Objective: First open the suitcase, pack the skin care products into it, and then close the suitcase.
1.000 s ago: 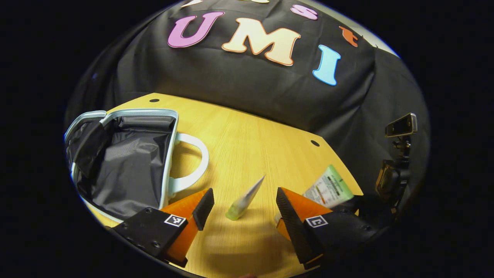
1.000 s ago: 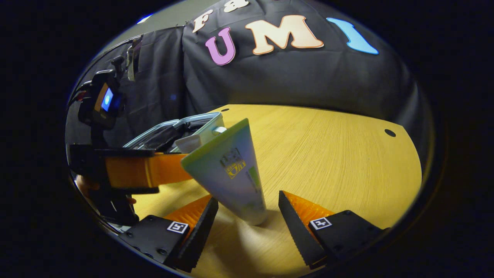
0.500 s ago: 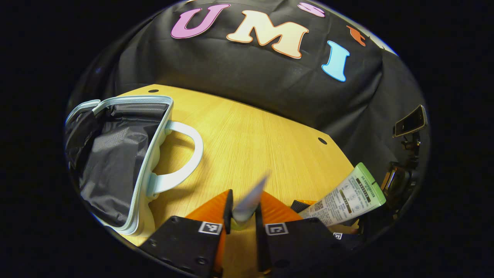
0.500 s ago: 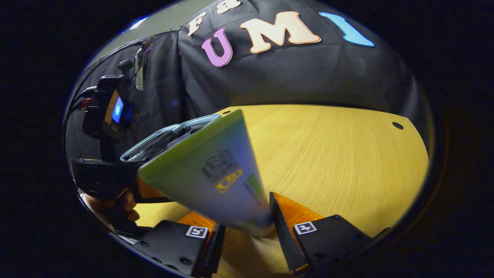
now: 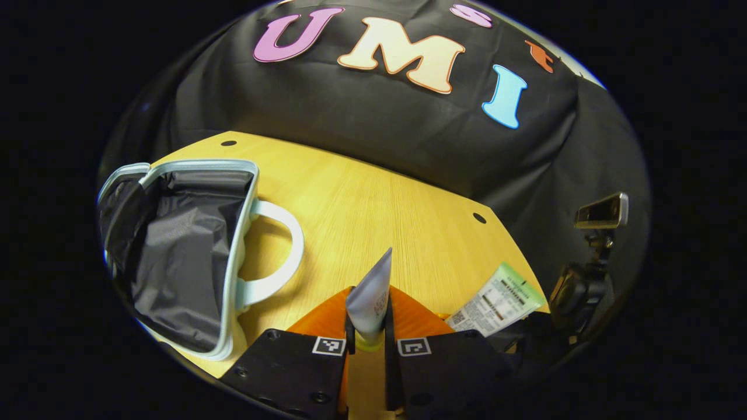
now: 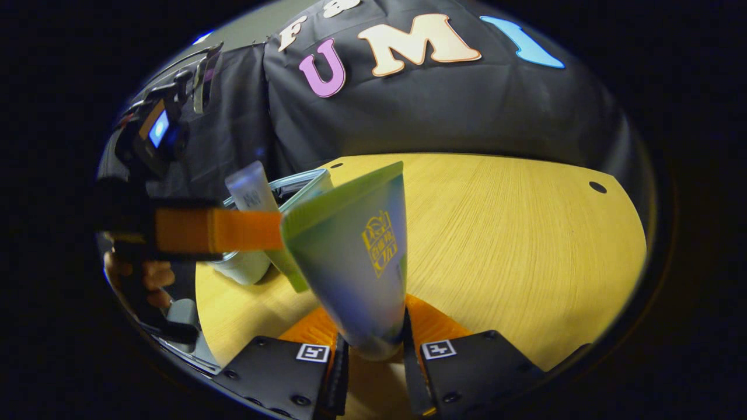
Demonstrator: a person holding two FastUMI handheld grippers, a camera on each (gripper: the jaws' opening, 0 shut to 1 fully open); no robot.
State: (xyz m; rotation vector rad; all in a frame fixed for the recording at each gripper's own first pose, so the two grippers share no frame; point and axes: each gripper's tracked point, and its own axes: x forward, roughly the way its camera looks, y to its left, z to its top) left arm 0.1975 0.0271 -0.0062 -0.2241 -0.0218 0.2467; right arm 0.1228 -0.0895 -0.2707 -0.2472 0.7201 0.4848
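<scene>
The left claw (image 5: 367, 344) is closed on a small pale tube (image 5: 372, 294), both fingers pressing its lower end just above the cap, so the tube stands up between them with its flat crimped end pointing up and away over the tabletop (image 5: 373, 204). Left of this claw the suitcase (image 5: 175, 251) lies open on the wood, its dark lining exposed, its pale zipped rim and looped handle (image 5: 280, 245) turned toward the claw. To the right, a green-ended tube with printed text shows just past the claw's right finger. The right claw (image 6: 373, 356) is likewise clamped on that larger green-and-white tube (image 6: 356, 256), both fingers squeezing near its cap end, the wide crimped end tilted up and to the left. Beyond it in the right gripper view, the left claw's finger reaches across from the left with the small tube upright in it, a hand (image 6: 143, 274) gripping the handle below, and the suitcase rim behind.
</scene>
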